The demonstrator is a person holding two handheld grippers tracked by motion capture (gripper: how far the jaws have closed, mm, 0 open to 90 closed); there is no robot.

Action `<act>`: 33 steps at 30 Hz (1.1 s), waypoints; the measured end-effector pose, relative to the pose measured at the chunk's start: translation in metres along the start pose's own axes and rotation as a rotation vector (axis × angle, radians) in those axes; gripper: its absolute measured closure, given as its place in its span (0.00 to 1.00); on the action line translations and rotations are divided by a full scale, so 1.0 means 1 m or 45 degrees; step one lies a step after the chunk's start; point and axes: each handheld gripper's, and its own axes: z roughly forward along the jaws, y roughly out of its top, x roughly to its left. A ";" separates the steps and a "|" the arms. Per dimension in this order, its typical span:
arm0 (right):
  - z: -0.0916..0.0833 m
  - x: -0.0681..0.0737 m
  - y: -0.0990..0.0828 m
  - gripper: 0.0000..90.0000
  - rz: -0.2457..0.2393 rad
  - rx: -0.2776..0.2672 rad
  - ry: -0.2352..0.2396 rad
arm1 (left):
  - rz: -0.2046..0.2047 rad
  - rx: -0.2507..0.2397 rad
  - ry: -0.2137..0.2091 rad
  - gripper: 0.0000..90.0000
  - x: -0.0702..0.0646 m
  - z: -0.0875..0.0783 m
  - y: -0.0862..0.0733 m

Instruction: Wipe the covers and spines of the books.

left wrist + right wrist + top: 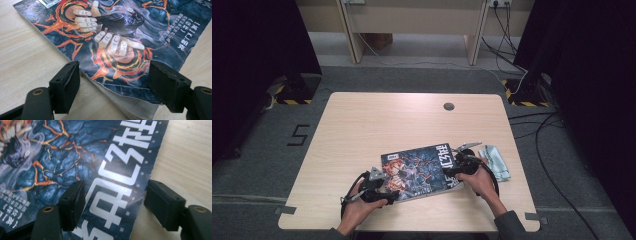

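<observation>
Lying flat on the table (362, 125), one book (422, 171) sits between two grippers: left gripper (384, 192) at its near-left corner, right gripper (454, 172) at its right edge, a folded cloth (496, 161) just beyond. Left gripper view: jaws released (113, 85) astride a worn corner, barcode far off, small Chinese text. Right gripper view: jaws released (113, 205) over large white characters.
</observation>
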 end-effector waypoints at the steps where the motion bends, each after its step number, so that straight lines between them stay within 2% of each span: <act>1: -0.001 0.002 -0.001 0.35 -0.007 0.012 -0.010 | -0.003 -0.004 -0.007 0.28 0.001 0.000 0.000; 3: -0.003 0.005 -0.003 0.34 0.008 0.024 -0.016 | -0.013 -0.011 -0.003 0.29 0.004 0.001 0.002; 5: -0.005 0.008 -0.006 0.33 -0.008 0.035 -0.028 | -0.013 -0.013 0.004 0.29 0.005 0.003 0.004; 8: -0.008 0.011 -0.010 0.33 0.023 0.048 -0.029 | -0.011 -0.009 0.006 0.29 0.010 0.006 0.008; 13: -0.016 0.020 -0.021 0.33 0.005 0.068 -0.034 | -0.009 -0.012 0.006 0.29 0.020 0.010 0.015; 17: -0.022 0.030 -0.032 0.33 -0.007 0.086 -0.010 | -0.016 -0.009 0.020 0.29 0.028 0.015 0.023; 22: -0.029 0.041 -0.045 0.34 -0.019 0.093 0.048 | -0.016 -0.013 0.027 0.29 0.035 0.022 0.032; 27: -0.032 0.038 -0.047 0.42 -0.062 0.086 0.066 | -0.021 -0.017 0.022 0.29 0.037 0.024 0.035; 28: -0.033 0.037 -0.047 0.44 -0.045 0.080 0.071 | -0.021 -0.017 0.022 0.30 0.037 0.023 0.034; 31: -0.035 0.028 -0.040 0.42 -0.037 0.019 0.057 | 0.017 -0.030 0.072 0.31 0.032 0.016 0.028; 33: -0.035 0.020 -0.033 0.42 -0.055 -0.020 0.028 | 0.036 -0.037 0.076 0.31 0.028 0.009 0.023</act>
